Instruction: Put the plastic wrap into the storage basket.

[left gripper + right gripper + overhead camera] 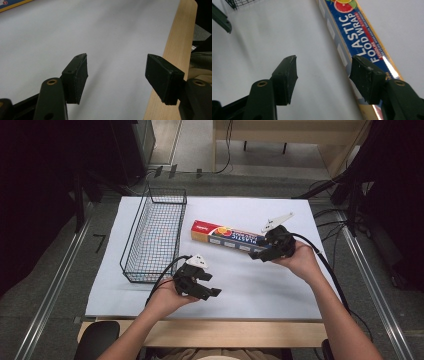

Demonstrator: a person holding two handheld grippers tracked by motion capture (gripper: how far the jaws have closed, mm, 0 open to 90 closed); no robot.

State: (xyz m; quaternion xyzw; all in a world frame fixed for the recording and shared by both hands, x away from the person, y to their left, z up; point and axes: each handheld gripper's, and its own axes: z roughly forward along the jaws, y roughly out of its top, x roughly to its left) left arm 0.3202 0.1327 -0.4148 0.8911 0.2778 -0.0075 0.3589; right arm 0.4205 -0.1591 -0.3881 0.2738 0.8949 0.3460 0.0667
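A long plastic food wrap box (229,236) lies flat near the middle of the white table top (260,285). My right gripper (257,249) hovers at the box's right end, open, with nothing between its jaws. In the right gripper view the box (359,37) runs under the right-hand jaw, and the right gripper (324,67) has bare table in its gap. My left gripper (211,285) is held open over the front of the table, apart from the box. In its own view the left gripper (116,72) is empty, and a corner of the box (10,3) shows at the top left.
A black wire basket (155,235) stands at the left of the table, its corner (239,2) visible in the right gripper view. The table's wooden front edge (177,50) runs close by the left gripper. Cables and metal rails lie on the floor around the table.
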